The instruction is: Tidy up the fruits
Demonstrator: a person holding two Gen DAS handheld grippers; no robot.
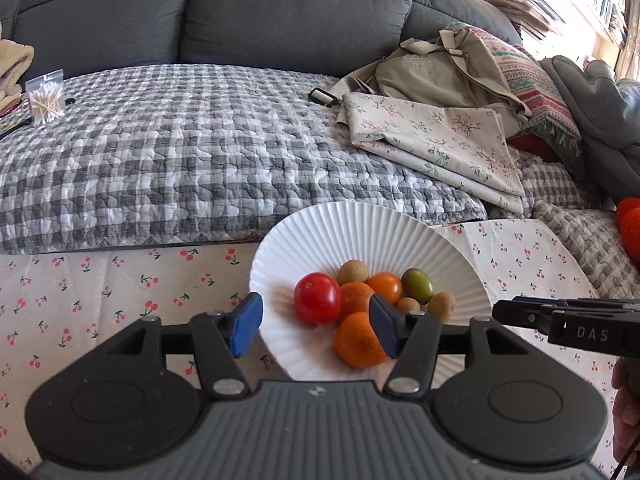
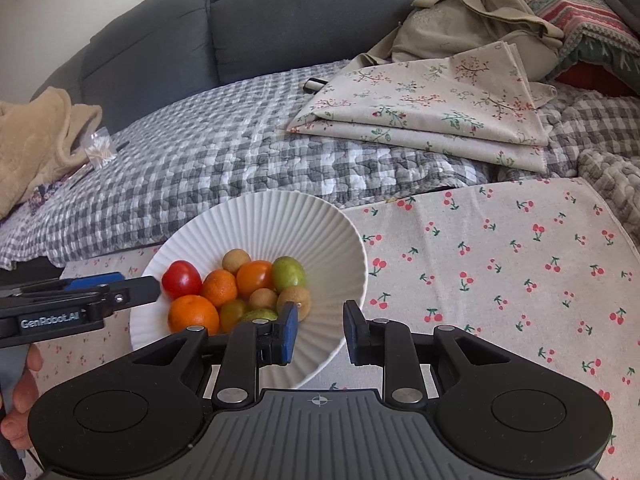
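Note:
A white ribbed bowl (image 1: 372,232) (image 2: 276,220) sits on the cherry-print cloth (image 1: 120,280) (image 2: 500,264). It holds a red tomato (image 1: 317,297) (image 2: 181,279), two oranges (image 1: 358,340) (image 2: 193,314), an orange tomato (image 1: 385,287) (image 2: 255,277), a green fruit (image 1: 417,285) (image 2: 289,272) and several small brown fruits (image 1: 352,271). My left gripper (image 1: 316,328) is open above the bowl's near side, jaws either side of the red tomato and oranges, empty. My right gripper (image 2: 320,334) is open and empty over the bowl's right rim. Each gripper shows at the other view's edge.
A grey sofa with a checked quilt (image 1: 192,152) lies behind the cloth. On it are folded floral fabric (image 1: 436,140) (image 2: 432,112), a beige bag (image 1: 440,64), a patterned pillow (image 1: 532,80) and a cotton-swab box (image 1: 45,98). A red object (image 1: 630,224) sits at far right.

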